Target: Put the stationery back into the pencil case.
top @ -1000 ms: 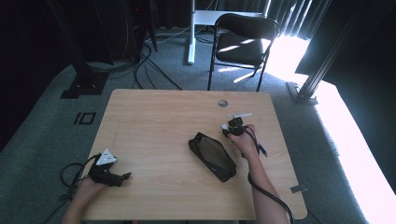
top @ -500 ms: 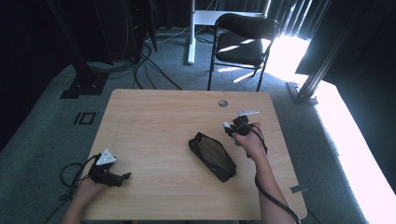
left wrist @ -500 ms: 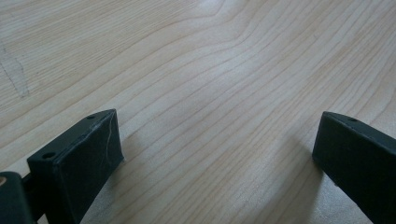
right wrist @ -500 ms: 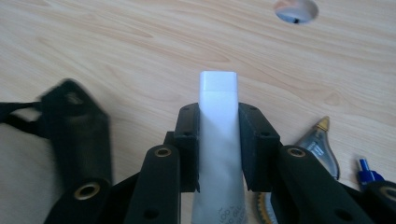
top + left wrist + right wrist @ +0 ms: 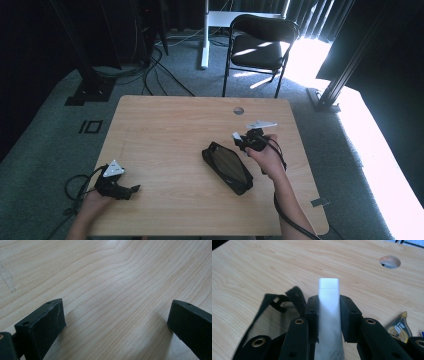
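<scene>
My right gripper (image 5: 329,306) is shut on a white tube (image 5: 328,302), whose squared cap sticks out past the pads. In the high view this gripper (image 5: 240,140) hangs over the table just right of a black pouch (image 5: 227,167) that lies flat, and the tube's white tip (image 5: 235,135) points left. A black strap of the pouch (image 5: 274,302) lies below the jaws. My left gripper (image 5: 131,190) rests near the table's front left corner. Its jaws stand wide apart over bare wood (image 5: 116,317) with nothing between them.
A correction tape roller (image 5: 399,326) lies on the wood to the right of my right gripper. The wooden table (image 5: 165,130) has a round cable hole (image 5: 238,110) near its far edge. A black chair (image 5: 260,40) stands behind the table.
My right gripper has risen with the white tube and drifted a little to the right, away from the pouch. The left gripper has kept still.
</scene>
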`<state>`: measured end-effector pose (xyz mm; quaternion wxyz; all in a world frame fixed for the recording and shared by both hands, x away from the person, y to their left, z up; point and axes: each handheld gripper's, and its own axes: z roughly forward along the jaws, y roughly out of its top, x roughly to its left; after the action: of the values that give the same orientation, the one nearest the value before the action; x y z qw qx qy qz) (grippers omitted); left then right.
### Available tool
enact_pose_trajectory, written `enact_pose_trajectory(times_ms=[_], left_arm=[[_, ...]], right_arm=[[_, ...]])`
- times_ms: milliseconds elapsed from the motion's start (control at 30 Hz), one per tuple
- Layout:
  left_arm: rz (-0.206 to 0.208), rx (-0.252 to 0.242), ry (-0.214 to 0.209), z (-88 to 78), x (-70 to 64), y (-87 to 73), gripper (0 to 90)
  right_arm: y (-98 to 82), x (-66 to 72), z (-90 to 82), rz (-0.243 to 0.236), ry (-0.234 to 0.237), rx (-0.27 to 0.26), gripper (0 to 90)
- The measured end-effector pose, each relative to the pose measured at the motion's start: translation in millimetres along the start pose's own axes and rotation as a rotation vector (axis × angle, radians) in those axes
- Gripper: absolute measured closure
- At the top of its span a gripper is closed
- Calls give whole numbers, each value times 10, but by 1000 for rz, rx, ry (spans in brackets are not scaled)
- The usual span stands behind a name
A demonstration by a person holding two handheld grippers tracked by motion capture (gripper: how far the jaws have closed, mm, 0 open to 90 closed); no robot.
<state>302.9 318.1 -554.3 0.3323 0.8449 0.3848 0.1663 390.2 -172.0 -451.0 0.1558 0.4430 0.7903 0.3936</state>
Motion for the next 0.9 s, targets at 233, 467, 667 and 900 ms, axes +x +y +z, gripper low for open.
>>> enact_pose_trajectory(times_ms=[233,467,667,900], left_arm=[[0,0,0,0,0,0,15],[1,0,0,0,0,0,16],[0,0,0,0,0,0,16],[0,0,0,0,0,0,15]], right_arm=[[1,199,-60,-31,42,12,706],[-52,334,0,-58,73,41,705],[-84,404,90,-69,87,101,706],[-123,482,222,-95,94,153,706]])
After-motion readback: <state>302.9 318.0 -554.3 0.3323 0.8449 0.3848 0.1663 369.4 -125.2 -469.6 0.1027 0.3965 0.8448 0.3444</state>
